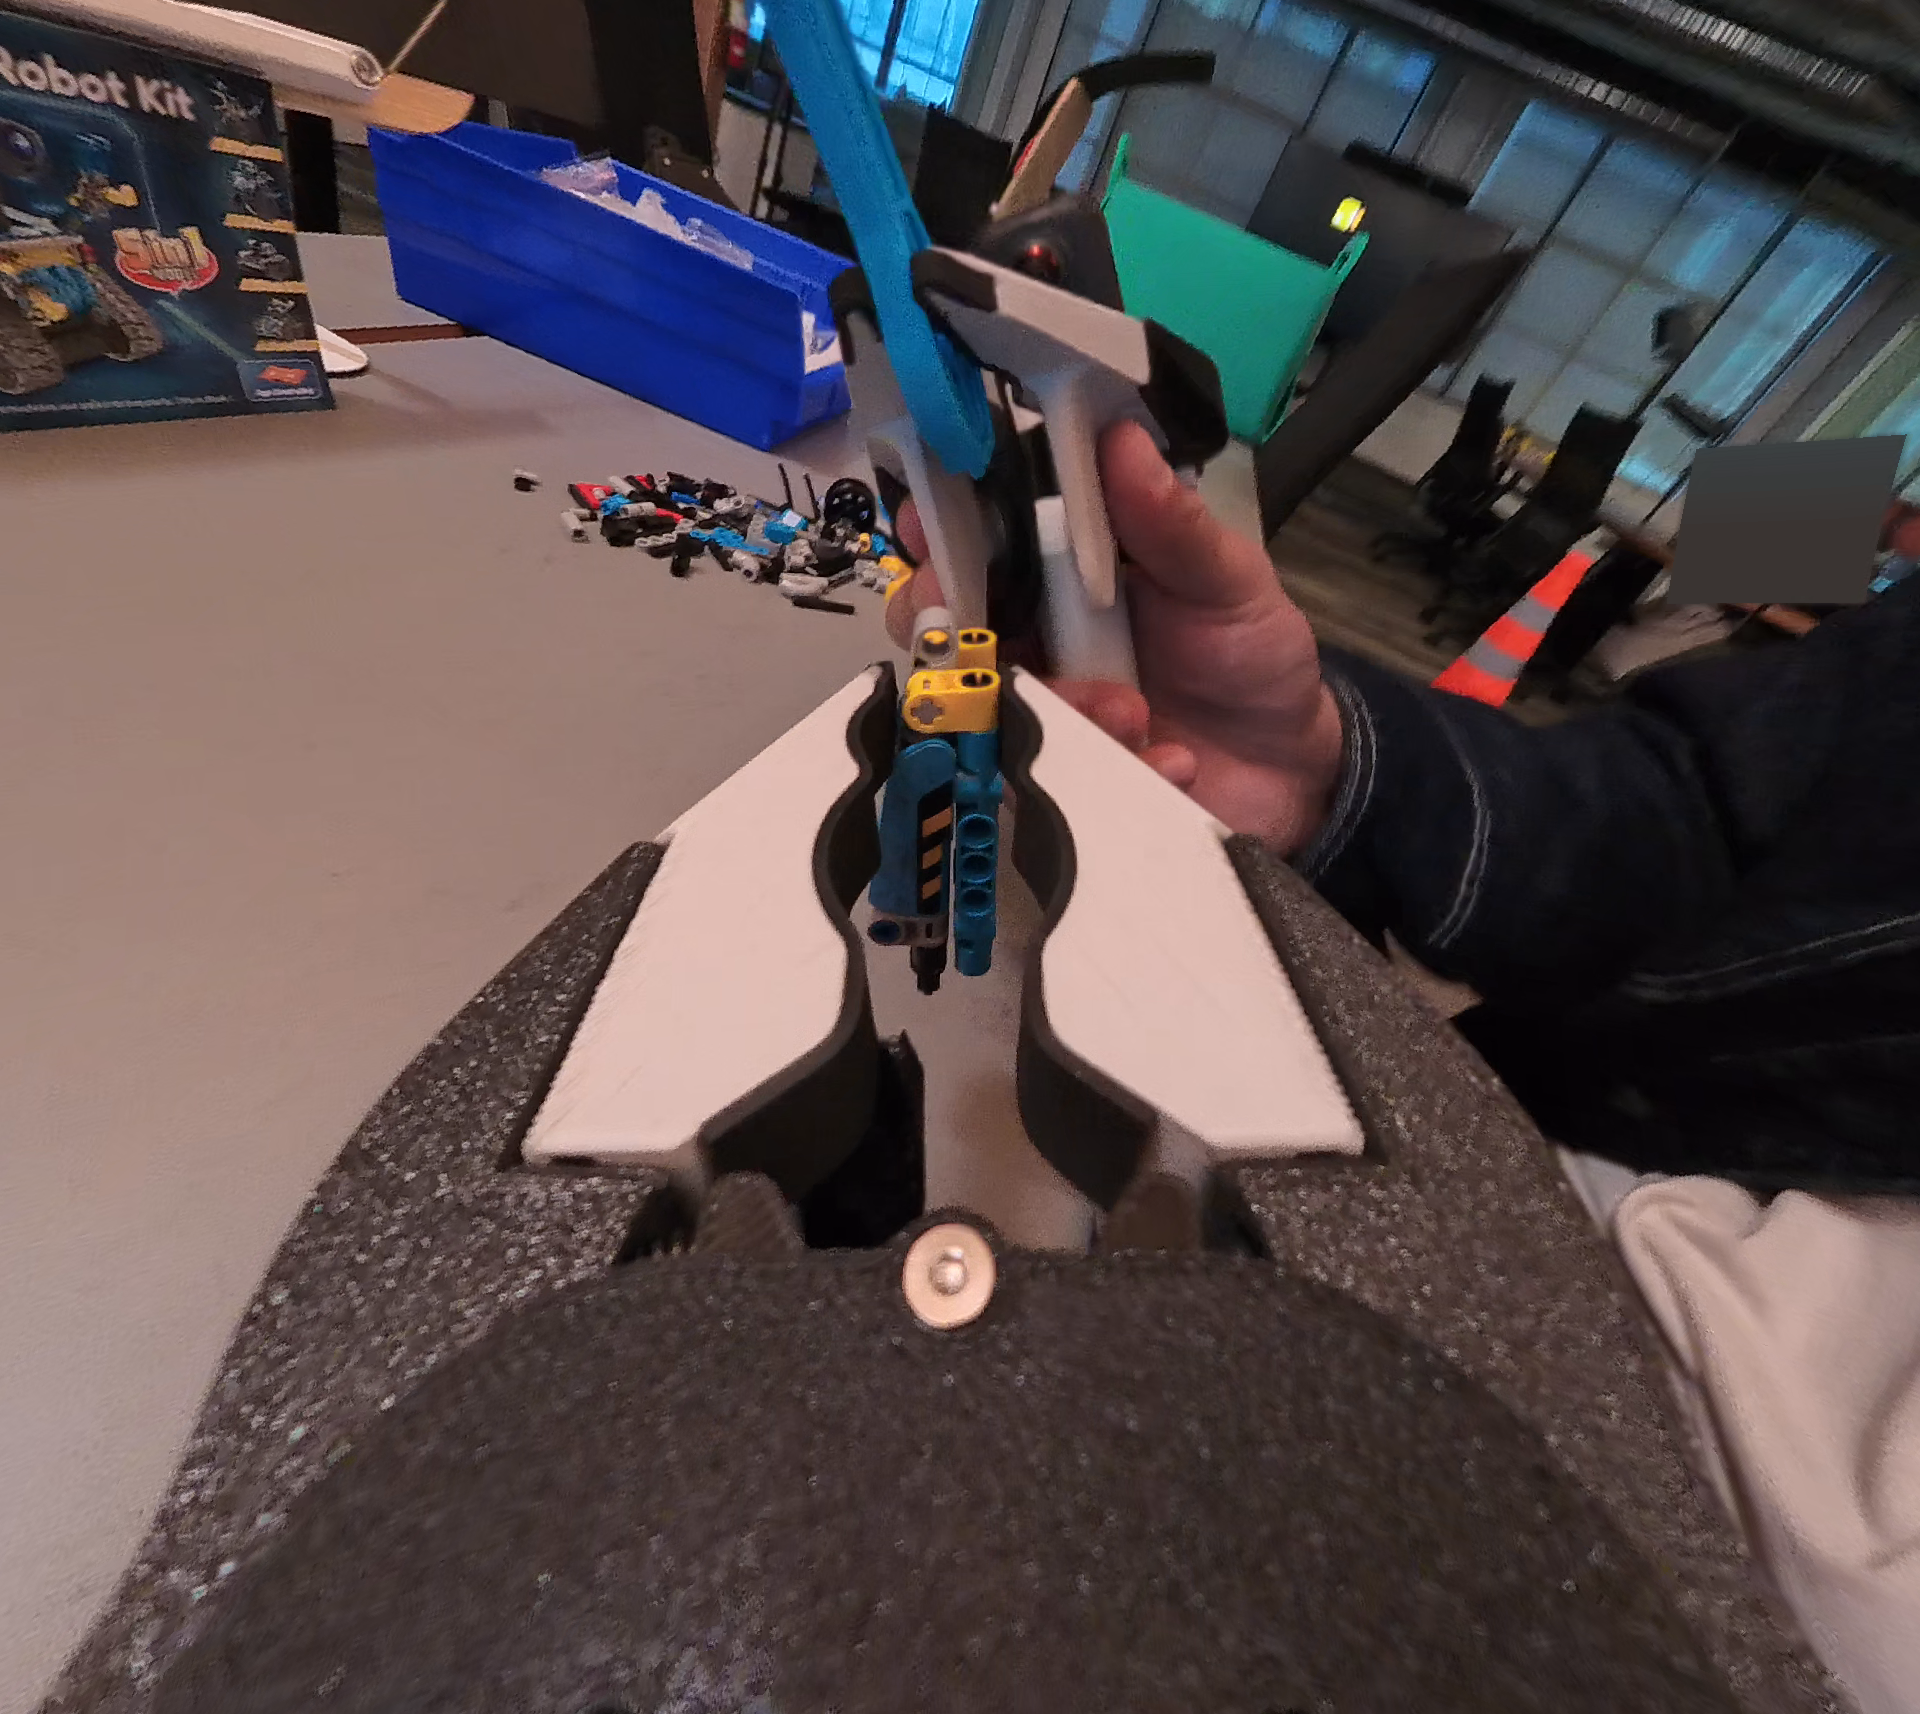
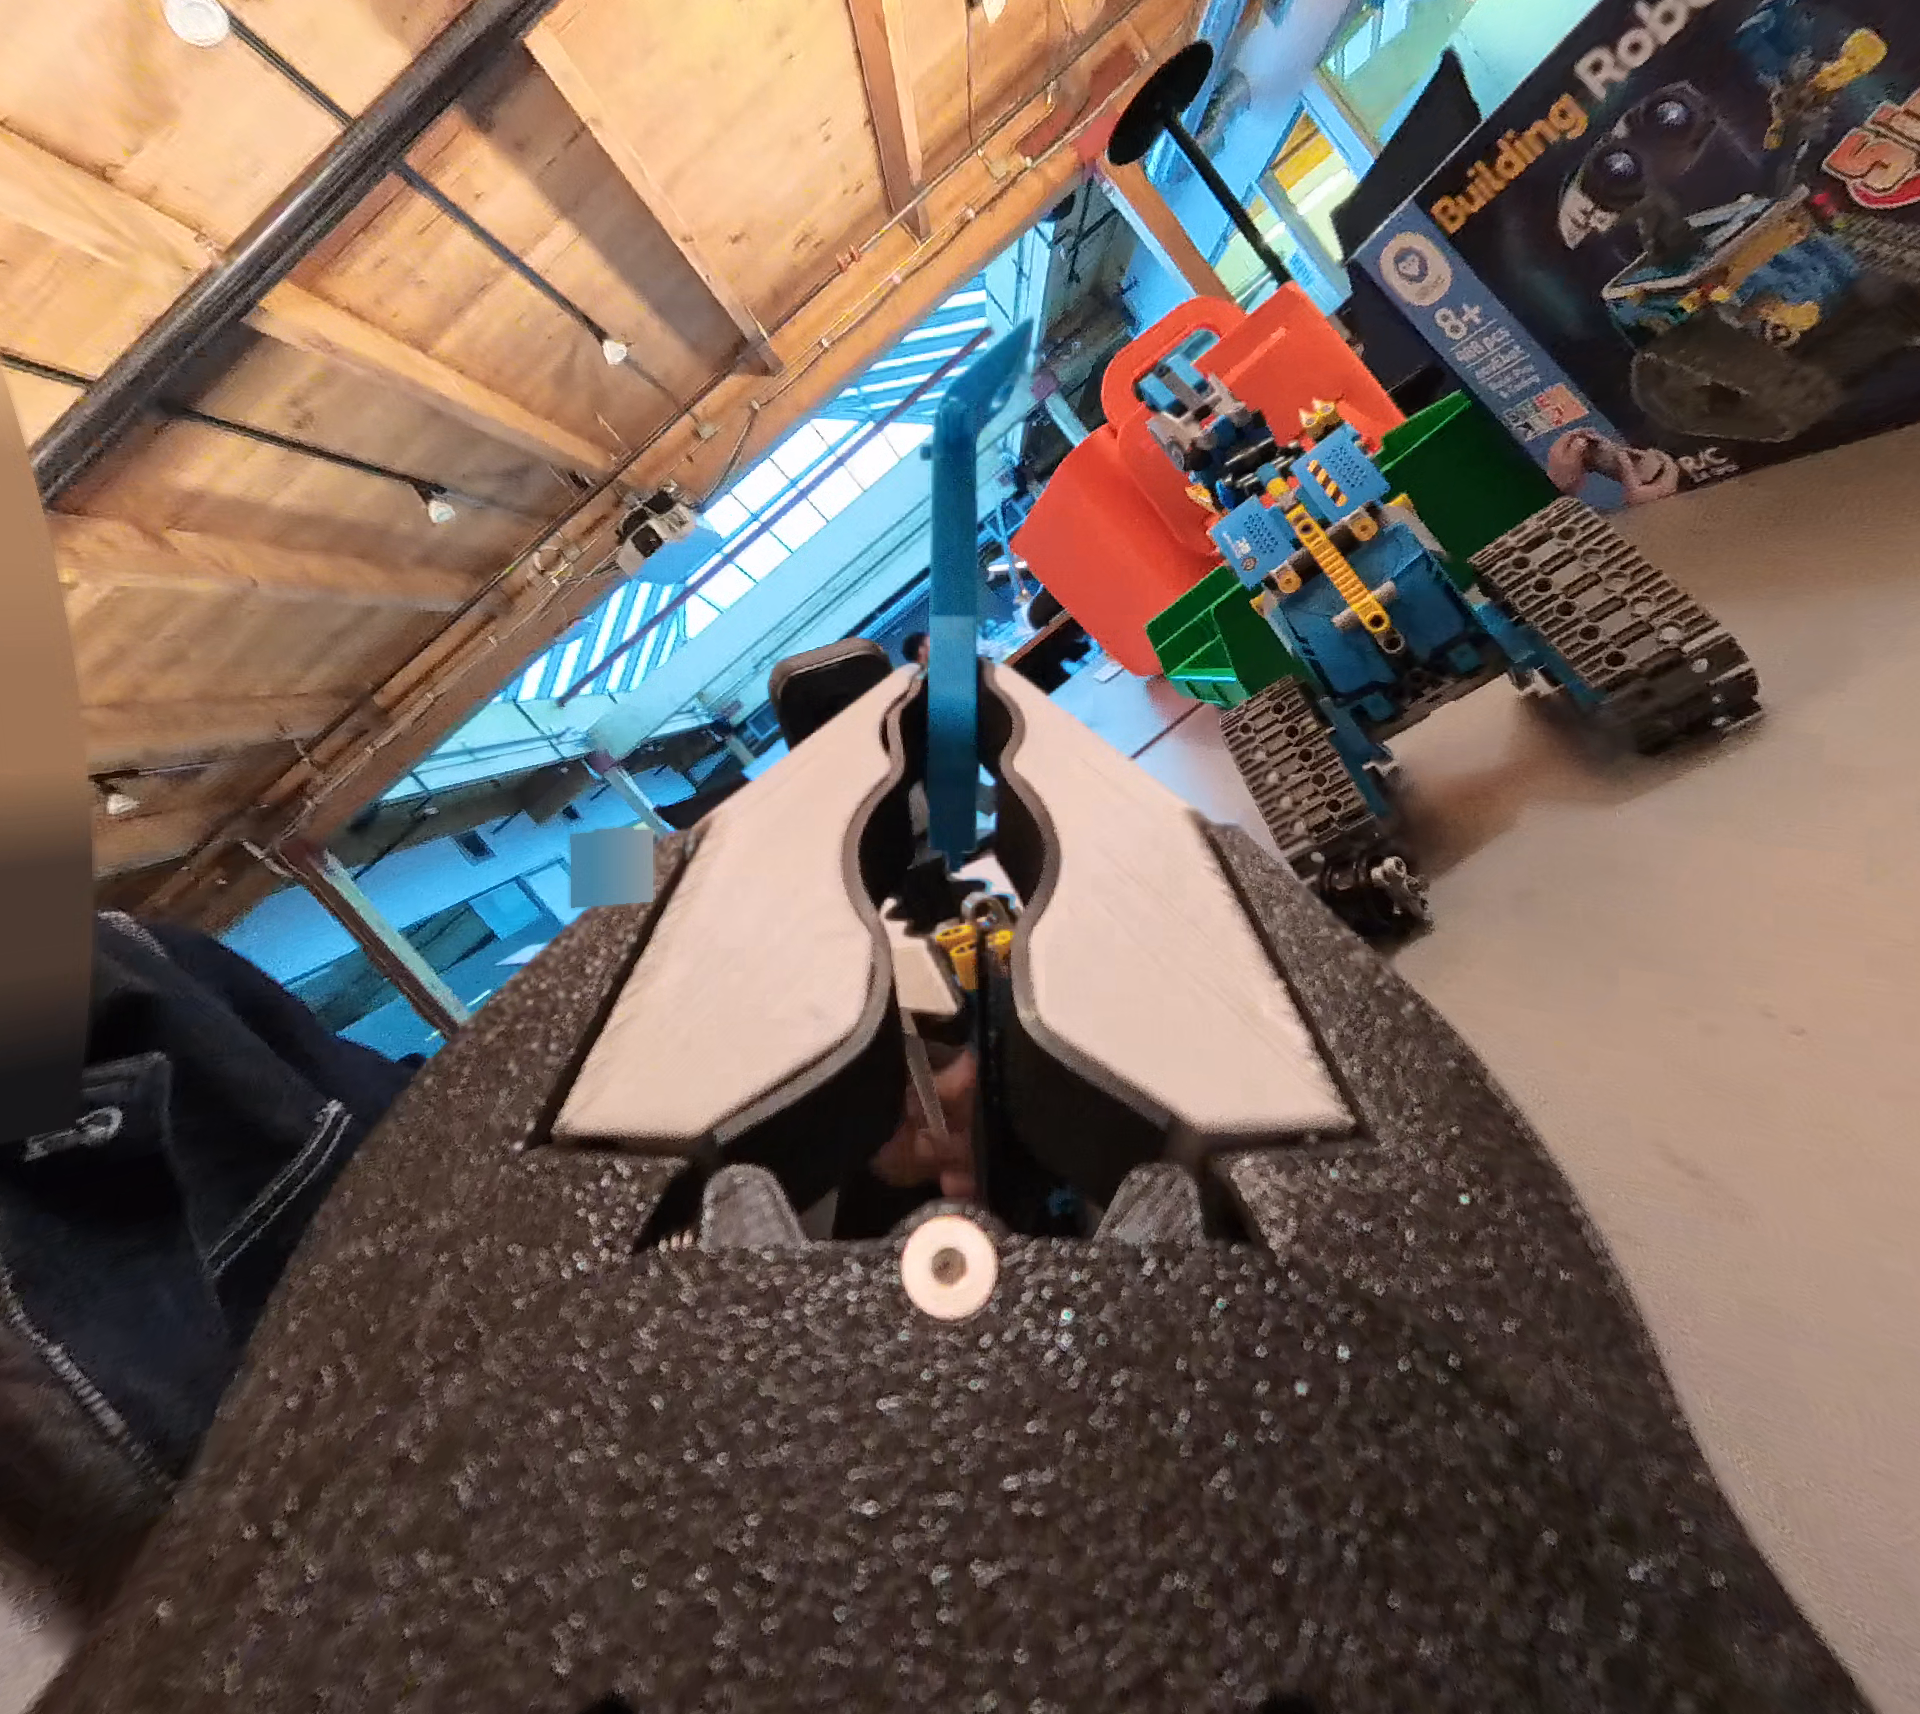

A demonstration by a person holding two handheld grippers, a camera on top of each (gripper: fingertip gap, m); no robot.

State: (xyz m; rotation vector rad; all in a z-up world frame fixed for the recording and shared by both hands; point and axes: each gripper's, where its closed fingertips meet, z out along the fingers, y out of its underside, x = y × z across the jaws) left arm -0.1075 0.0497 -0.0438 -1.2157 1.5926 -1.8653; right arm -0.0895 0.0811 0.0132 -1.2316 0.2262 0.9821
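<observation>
A small blue-and-yellow brick assembly [image 1: 945, 817] is clamped between the left gripper [image 1: 948, 698] fingers, long axis along them; a long blue tool [image 2: 956, 688] is pinched by the right gripper [image 2: 951, 698], its lower tip seemingly just beside the assembly's yellow end, above the bench [image 1: 260, 781].

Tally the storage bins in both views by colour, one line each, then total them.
Blue bin: 1
Teal-green bin: 1
Orange bin: 1
Dark green bin: 1
Total: 4
</observation>
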